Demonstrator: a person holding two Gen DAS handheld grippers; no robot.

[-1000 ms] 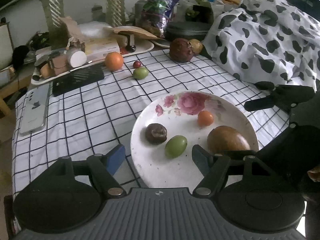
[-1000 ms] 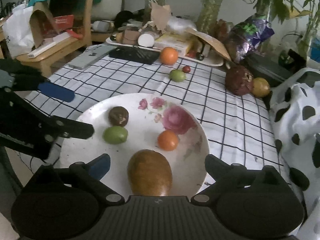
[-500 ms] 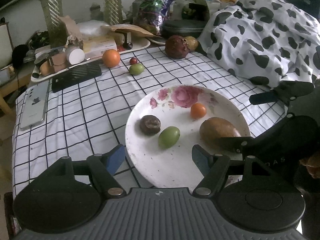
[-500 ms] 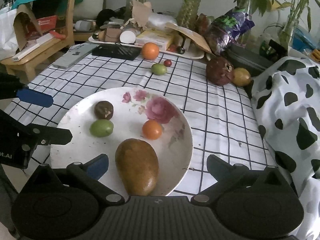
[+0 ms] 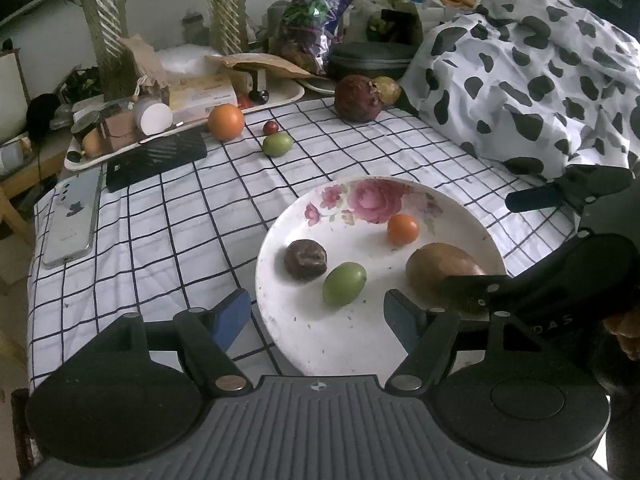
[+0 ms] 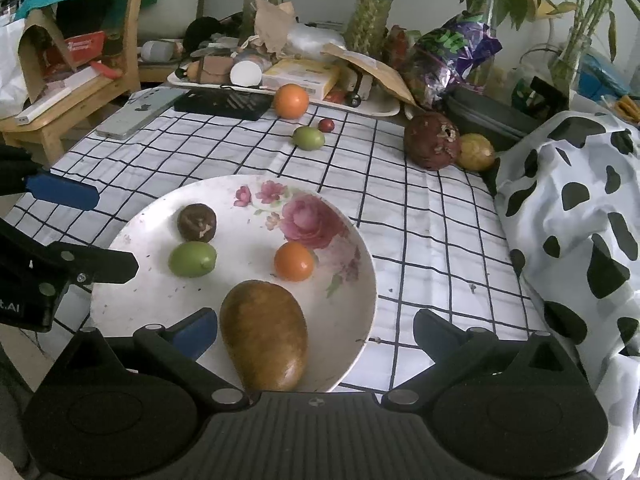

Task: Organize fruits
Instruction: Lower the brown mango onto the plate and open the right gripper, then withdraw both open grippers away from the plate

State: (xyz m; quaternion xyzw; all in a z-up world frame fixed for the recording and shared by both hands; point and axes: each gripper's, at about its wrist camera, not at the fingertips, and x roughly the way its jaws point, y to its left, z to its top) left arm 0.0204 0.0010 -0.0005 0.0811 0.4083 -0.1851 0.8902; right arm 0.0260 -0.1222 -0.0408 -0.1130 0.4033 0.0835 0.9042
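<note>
We've got a floral plate (image 6: 352,312) holding a brown mango (image 6: 264,334), small orange (image 6: 294,261), green fruit (image 6: 192,259) and dark wrinkly one (image 6: 197,222); farther back sit a big orange (image 6: 291,101), another green fruit (image 6: 308,138), a tiny red one (image 6: 326,124) and, far right, a dark red pomegranate (image 6: 431,141).

I'm working in a lived-in home: beyond my jaws lie a checked tablecloth (image 5: 168,216), vased plants (image 6: 372,4), a wooden chair (image 6: 120,60) and a cluttered tray (image 5: 160,120).

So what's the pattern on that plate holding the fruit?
The plate is white with pink roses painted near its far rim, clearest in the right wrist view.
</note>
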